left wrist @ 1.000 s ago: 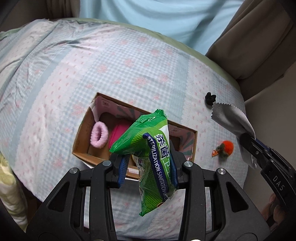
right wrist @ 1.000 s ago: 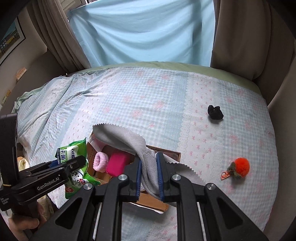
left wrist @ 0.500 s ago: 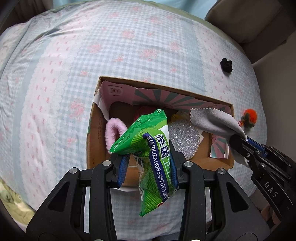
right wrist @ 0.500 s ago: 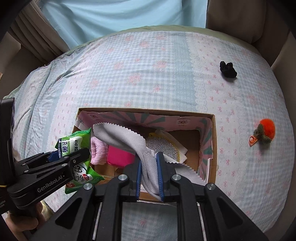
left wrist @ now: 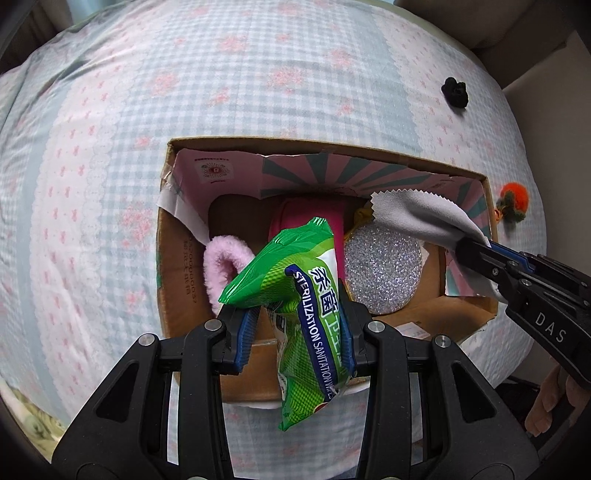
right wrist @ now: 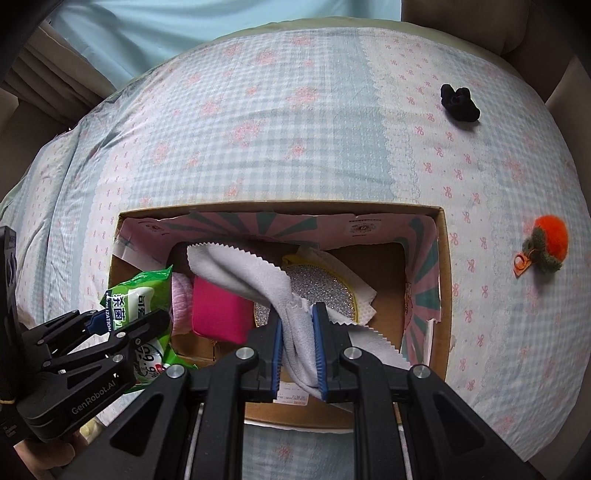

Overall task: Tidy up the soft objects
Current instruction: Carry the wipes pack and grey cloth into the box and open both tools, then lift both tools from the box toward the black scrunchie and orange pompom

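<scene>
Both grippers over an open cardboard box [left wrist: 173, 258] on a bed [left wrist: 110, 110] with a checked cover. The left gripper [left wrist: 295, 321] is clenched on a green wipes pack [left wrist: 306, 295], which hangs over the box's near-left part; the pack screens much of the box floor and the near wall in the left wrist view. The right gripper [right wrist: 298, 343] is clenched on a grey cloth [right wrist: 258, 277] with pinked edges; the cloth arches from the fingers toward the box's far wall and drapes over the contents.

Inside the box: a pink fluffy ring [left wrist: 218, 269] toward the left wall, a magenta block [right wrist: 218, 314] beside it at the middle, and a silver glitter pad [left wrist: 384, 266] to the right, resting on white paper [right wrist: 364, 306]. The cloth covers part of the glitter pad in the right wrist view.

On the bed outside the box: a black item [right wrist: 460, 103] toward the far right corner, and an orange pompom [right wrist: 550, 243] near the right edge, just beyond the box's right wall. Light blue fabric [right wrist: 184, 29] hangs beyond the bed's far edge.
</scene>
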Demonstrator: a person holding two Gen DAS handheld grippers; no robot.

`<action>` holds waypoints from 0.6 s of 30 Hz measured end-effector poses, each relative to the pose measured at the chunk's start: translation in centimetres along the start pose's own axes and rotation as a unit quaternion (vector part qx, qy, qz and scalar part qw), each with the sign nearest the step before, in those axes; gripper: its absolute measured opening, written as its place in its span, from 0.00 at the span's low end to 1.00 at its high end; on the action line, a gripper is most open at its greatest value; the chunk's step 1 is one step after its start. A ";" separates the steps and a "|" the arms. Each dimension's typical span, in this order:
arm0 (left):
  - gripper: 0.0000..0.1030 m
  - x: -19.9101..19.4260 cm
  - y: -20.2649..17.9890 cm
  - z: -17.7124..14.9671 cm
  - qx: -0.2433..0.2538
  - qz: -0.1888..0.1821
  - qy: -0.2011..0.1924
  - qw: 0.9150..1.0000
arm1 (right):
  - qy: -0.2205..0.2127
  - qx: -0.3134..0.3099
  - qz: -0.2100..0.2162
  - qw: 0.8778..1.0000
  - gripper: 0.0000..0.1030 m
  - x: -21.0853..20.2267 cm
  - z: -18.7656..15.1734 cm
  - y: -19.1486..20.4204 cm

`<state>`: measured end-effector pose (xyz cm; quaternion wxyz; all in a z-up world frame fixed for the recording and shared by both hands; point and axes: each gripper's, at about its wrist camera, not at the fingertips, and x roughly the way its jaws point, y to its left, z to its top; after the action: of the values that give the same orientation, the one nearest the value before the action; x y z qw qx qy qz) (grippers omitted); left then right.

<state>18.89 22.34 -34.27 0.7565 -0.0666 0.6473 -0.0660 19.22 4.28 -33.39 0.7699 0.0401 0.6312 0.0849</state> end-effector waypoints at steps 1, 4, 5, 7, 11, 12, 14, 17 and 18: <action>0.33 0.1 -0.3 0.1 0.008 0.001 0.000 1.000 | 0.006 0.003 0.002 1.000 0.14 0.4 0.2 -0.2; 0.57 0.3 -1.0 0.2 0.028 0.004 -0.001 1.000 | 0.028 0.007 0.009 1.000 0.25 1.5 0.4 -0.5; 0.91 0.4 -1.2 0.2 0.032 0.003 -0.002 0.999 | 0.028 0.009 0.015 0.999 0.34 1.7 0.4 -0.6; 1.00 0.1 -1.5 -0.1 0.037 0.012 -0.014 0.999 | 0.018 0.010 0.019 1.000 0.98 1.8 0.3 -0.7; 1.00 0.1 -1.7 -0.6 0.044 0.015 -0.009 0.999 | 0.008 0.013 0.025 1.000 1.00 1.5 0.1 -1.0; 1.00 0.1 -1.6 -0.8 0.041 0.014 -0.010 0.999 | 0.008 0.013 0.026 1.000 1.00 1.5 0.1 -1.0; 1.00 0.1 -1.5 -1.1 0.035 0.016 -0.009 0.999 | 0.008 0.012 0.028 1.000 1.00 1.5 -0.1 -1.0; 1.00 -0.2 -1.6 -1.4 0.032 0.020 -0.011 0.999 | -0.002 0.006 0.032 0.999 1.00 1.1 -0.4 -0.9; 1.00 -0.4 -1.7 -1.5 0.032 0.021 -0.013 0.999 | -0.007 0.002 0.032 0.999 1.00 0.9 -0.5 -0.8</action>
<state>17.38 20.70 -33.80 0.7676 -0.0297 0.6364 -0.0702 18.98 3.66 -34.51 0.7710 0.0621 0.6246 0.1078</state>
